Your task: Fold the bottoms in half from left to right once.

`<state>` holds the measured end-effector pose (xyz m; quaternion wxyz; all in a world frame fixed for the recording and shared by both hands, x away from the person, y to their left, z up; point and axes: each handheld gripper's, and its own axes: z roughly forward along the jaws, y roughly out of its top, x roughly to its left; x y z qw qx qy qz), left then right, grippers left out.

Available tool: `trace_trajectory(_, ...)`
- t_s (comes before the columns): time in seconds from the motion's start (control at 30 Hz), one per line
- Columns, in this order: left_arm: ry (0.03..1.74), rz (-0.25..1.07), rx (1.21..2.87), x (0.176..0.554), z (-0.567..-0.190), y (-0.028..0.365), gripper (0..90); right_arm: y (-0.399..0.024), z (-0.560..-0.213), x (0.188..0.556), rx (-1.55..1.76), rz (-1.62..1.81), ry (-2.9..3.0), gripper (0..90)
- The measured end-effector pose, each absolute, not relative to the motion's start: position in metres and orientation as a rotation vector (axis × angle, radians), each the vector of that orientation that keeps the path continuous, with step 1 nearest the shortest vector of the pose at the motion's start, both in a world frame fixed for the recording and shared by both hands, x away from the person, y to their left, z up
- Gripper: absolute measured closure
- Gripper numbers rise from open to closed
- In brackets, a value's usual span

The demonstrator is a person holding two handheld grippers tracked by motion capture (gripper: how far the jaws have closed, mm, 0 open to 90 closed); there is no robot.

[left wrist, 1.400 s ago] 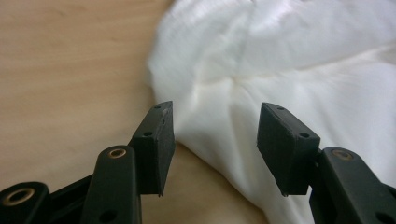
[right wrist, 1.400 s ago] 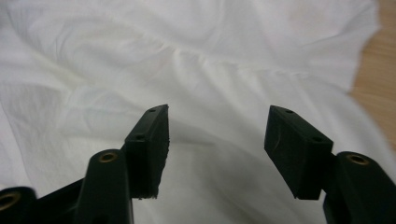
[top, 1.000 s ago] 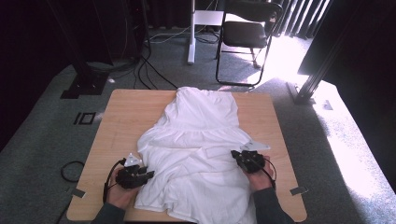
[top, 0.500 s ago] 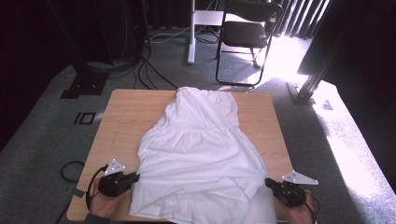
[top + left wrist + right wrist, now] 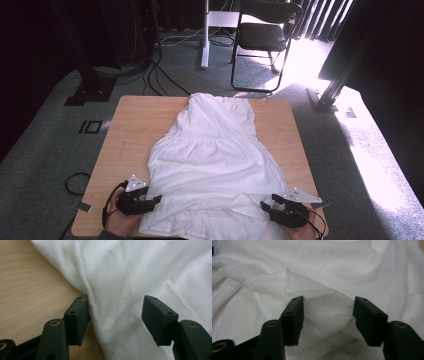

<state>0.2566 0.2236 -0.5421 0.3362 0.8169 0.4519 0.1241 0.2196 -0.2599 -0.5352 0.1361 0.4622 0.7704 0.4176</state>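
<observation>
A white dress (image 5: 215, 160) lies flat on the wooden table (image 5: 135, 120), bodice at the far edge and skirt toward me. My left gripper (image 5: 156, 200) rests at the skirt's lower left edge, its jaws pointing right. In the left gripper view its jaws (image 5: 116, 302) have just been opening and stand apart, with a loose fold of the dress (image 5: 137, 270) between them beside bare table (image 5: 25, 290). My right gripper (image 5: 267, 205) sits at the lower right hem. Its jaws (image 5: 328, 301) have also just been opening, and a slack peak of the dress (image 5: 324, 265) lies between them, unpressed.
A black folding chair (image 5: 260, 35) and a white post (image 5: 205, 35) stand beyond the table's far edge. Cables (image 5: 165, 75) run across the grey carpet, and a cable loop (image 5: 75, 182) lies left of the table. A dark frame leg (image 5: 345, 75) stands at the right.
Both grippers went from the middle of the skirt out to its lower corners, spreading the hem flat. Their jaws have since let go of the cloth, and the right gripper has edged back inward.
</observation>
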Motion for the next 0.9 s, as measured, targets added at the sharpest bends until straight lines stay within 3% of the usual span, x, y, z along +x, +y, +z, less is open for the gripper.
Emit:
trace_trajectory(0.17, 1.167, 0.373, 2.17, 0.257, -0.545, 0.213, 39.6, -0.25, -0.541, 0.221, 1.308, 1.134, 2.277, 43.3)
trace_trajectory(0.23, 1.148, 0.351, 2.185, 0.255, -0.543, 0.213, 66.8, -0.25, -0.544, 0.224, 1.326, 1.076, 2.305, 69.0)
trace_trajectory(0.3, 1.151, 0.314, 2.176, 0.254, -0.543, 0.217, 79.2, -0.254, -0.543, 0.224, 1.323, 1.092, 2.319, 81.0)
trace_trajectory(0.43, 1.155, 0.286, 2.131, 0.251, -0.537, 0.229, 86.5, -0.273, -0.527, 0.215, 1.327, 1.155, 2.27, 87.5)
trace_trajectory(0.67, 1.134, 0.231, 2.053, 0.243, -0.527, 0.242, 85.9, -0.328, -0.504, 0.195, 1.343, 1.229, 2.213, 87.9)
trace_trajectory(0.7, 1.134, 0.245, 2.057, 0.242, -0.527, 0.24, 81.4, -0.332, -0.503, 0.194, 1.337, 1.238, 2.229, 87.9)
trace_trajectory(0.77, 1.161, 0.282, 2.073, 0.242, -0.529, 0.237, 63.2, -0.339, -0.503, 0.191, 1.35, 1.186, 2.225, 87.7)
trace_trajectory(0.8, 1.159, 0.281, 2.082, 0.242, -0.529, 0.237, 59.2, -0.342, -0.505, 0.191, 1.358, 1.17, 2.243, 86.2)
trace_trajectory(0.9, 1.155, 0.309, 2.072, 0.243, -0.529, 0.236, 48.7, -0.343, -0.509, 0.193, 1.402, 1.124, 2.233, 64.5)
